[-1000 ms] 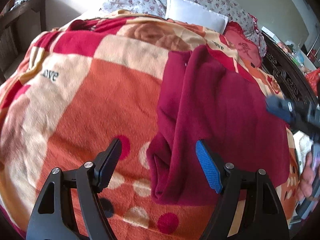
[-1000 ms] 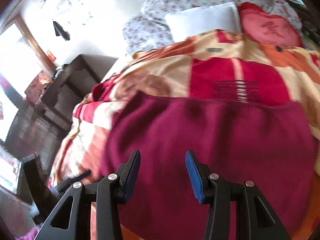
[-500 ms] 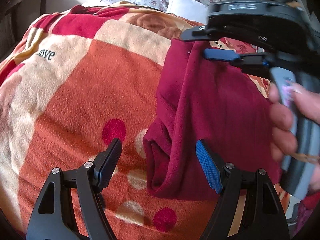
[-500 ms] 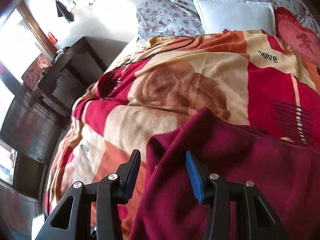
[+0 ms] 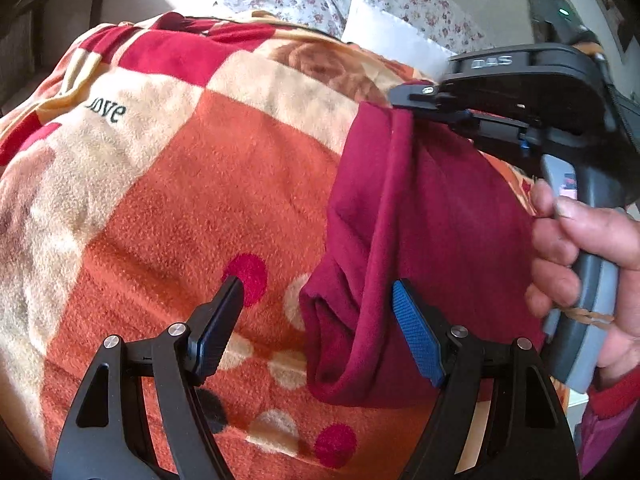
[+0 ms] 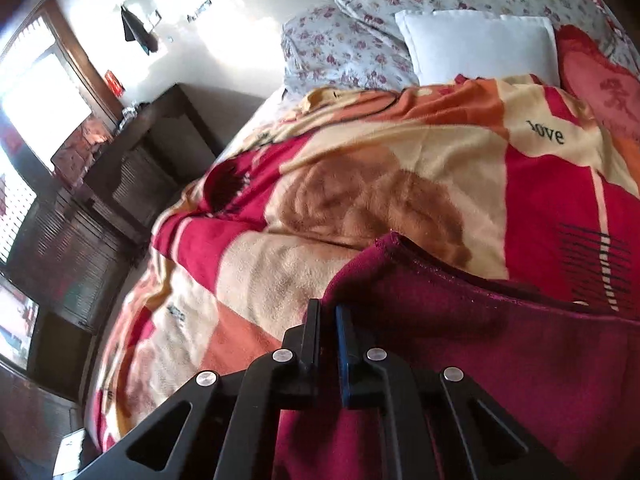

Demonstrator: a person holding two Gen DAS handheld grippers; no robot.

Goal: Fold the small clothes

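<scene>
Garment (image 5: 436, 216) corner pinched by right gripper (image 6: 327, 314); left gripper (image 5: 318, 300) wide (hand (image 5: 592, 264) only in left view).

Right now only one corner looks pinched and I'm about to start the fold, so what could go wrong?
The right gripper pinches just the edge of the maroon garment, so it may slip out. The left gripper is open around the bunched near corner; closing might catch several layers, or the blanket beneath.
</scene>
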